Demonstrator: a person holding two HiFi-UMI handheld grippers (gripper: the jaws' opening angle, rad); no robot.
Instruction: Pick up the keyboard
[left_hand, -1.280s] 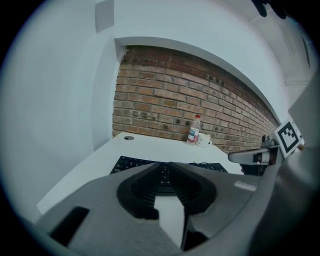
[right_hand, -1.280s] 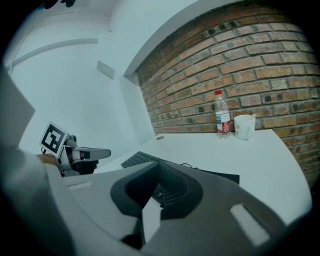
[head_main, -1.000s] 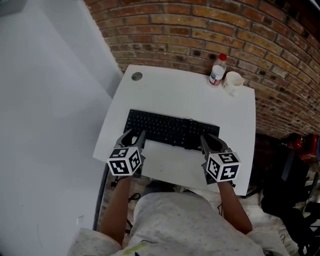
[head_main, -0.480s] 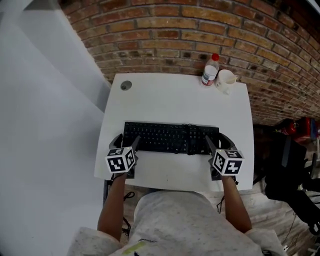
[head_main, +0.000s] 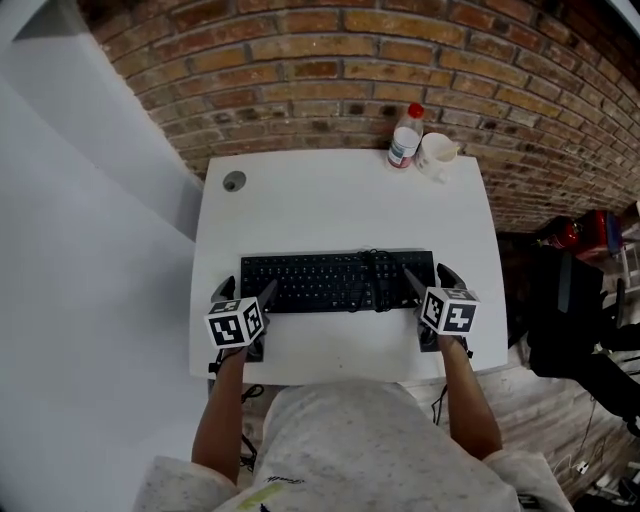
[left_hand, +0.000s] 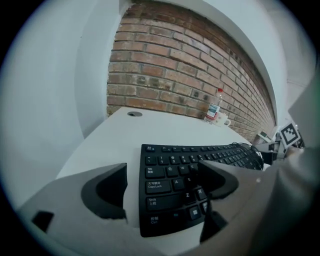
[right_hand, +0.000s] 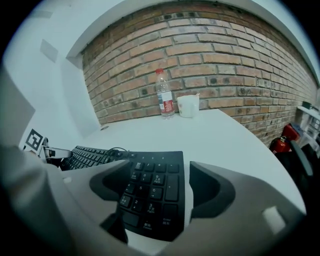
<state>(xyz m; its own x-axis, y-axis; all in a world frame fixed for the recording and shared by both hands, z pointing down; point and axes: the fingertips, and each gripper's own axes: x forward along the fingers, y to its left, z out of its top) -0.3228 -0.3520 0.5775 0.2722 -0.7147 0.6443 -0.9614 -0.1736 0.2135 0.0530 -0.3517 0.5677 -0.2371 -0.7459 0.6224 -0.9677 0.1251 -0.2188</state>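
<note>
Head view tip: squeeze both ends of the keyboard together

The big white tabletop (head_main: 340, 200) holds the long black keyboard (head_main: 330, 281), which lies flat across its near half. The left gripper (head_main: 248, 295) sits at the keyboard's left end and the right gripper (head_main: 430, 283) at its right end. Both sets of fingers have just been opening. They are spread wide and press on nothing.

In the left gripper view one finger (left_hand: 105, 190) is out beside the keyboard and the other is over the keys. The right gripper view shows the same at the other end.

I think the best way is to squeeze both ends at the same time. Then lift them level, so the keyboard does not sag or tip. The thin black cable (head_main: 375, 262) lying on the keys could snag.

The clear bottle with a red cap (head_main: 404, 140) and the small white cup (head_main: 435, 155) stand well apart at the back.
</note>
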